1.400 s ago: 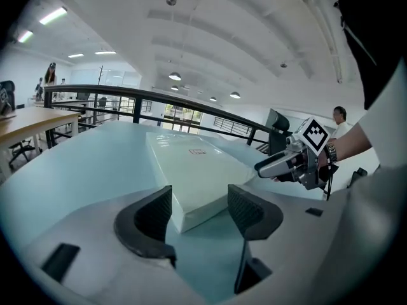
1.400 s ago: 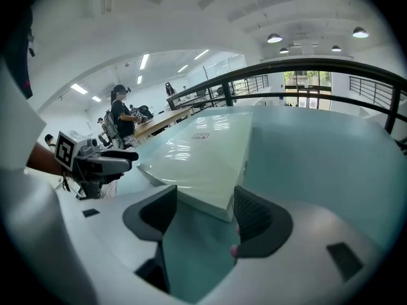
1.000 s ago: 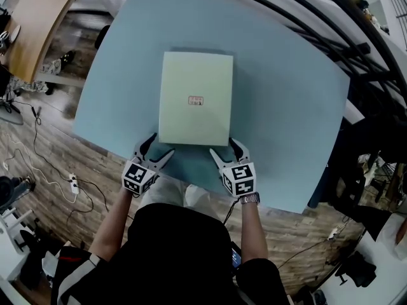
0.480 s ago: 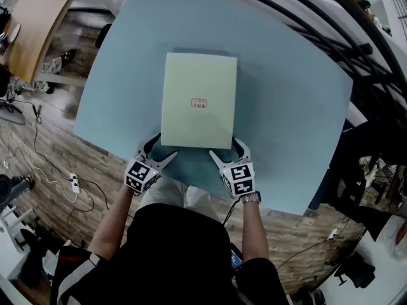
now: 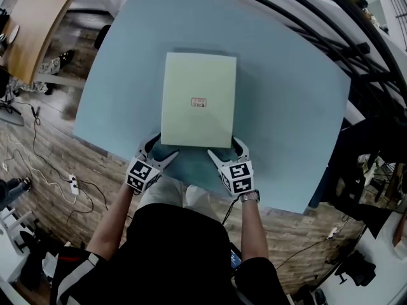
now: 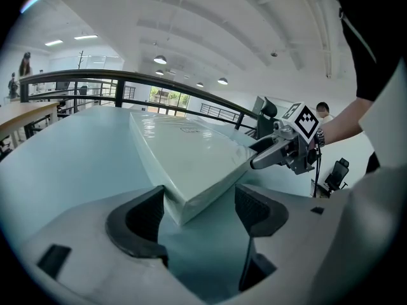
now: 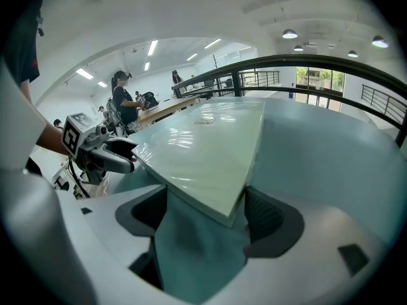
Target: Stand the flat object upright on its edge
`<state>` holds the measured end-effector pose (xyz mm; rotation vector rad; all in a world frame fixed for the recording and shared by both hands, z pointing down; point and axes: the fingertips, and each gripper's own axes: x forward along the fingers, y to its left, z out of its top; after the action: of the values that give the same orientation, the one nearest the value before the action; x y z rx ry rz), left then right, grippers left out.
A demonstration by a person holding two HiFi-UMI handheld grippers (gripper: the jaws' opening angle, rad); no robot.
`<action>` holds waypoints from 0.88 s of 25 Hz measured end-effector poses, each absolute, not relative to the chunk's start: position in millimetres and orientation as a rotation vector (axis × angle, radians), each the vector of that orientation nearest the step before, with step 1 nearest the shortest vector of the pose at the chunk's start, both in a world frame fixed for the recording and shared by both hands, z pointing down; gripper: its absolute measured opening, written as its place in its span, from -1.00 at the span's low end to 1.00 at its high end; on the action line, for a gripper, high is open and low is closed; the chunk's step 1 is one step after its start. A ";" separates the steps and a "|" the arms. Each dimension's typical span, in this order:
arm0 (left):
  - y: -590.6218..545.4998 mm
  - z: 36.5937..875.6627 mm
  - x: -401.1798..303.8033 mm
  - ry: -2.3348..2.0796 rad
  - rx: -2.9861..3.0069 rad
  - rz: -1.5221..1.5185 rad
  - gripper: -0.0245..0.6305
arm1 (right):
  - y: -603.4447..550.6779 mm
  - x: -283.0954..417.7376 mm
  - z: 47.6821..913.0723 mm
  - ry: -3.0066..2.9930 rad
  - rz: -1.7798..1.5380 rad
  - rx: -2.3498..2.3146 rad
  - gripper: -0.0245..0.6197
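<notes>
A flat pale-green box (image 5: 198, 100) with a small red label lies on the blue table (image 5: 286, 107). My left gripper (image 5: 159, 148) sits at its near left corner and my right gripper (image 5: 224, 148) at its near right corner. In the left gripper view the box corner (image 6: 184, 157) pokes between the open jaws of the left gripper (image 6: 200, 211), with a gap on the right side. The right gripper (image 7: 206, 215) has just been opening its jaws; the box corner (image 7: 203, 145) lies between them, unpressed. Each gripper view also shows the other gripper, the right gripper (image 6: 280, 154) and the left gripper (image 7: 105, 154).
The table's near edge runs just behind both grippers, right in front of the person's body. A wooden desk (image 5: 38, 18) stands at the far left and a black railing (image 5: 331, 24) curves along the far right. Cables (image 5: 38, 157) lie on the wood floor. People (image 7: 124, 103) stand far off.
The right gripper's jaws stand a little wider around the box corner. Both hands and the box stay in about the same place.
</notes>
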<state>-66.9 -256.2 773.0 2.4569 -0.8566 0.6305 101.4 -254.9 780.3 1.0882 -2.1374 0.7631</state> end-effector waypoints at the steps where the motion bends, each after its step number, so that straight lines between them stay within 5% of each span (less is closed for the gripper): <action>1: -256.1 772.7 -67.1 -0.859 2.456 0.633 0.08 | -254.2 100.9 779.5 -2.135 0.766 1.091 0.17; 22: -230.0 750.8 -69.3 -0.842 2.490 0.640 0.08 | -212.1 98.2 755.7 -2.146 0.759 1.122 0.17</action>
<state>-69.3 -230.0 750.8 2.4901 -0.8418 0.6398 98.2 -212.1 755.7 1.1223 -2.1460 0.7587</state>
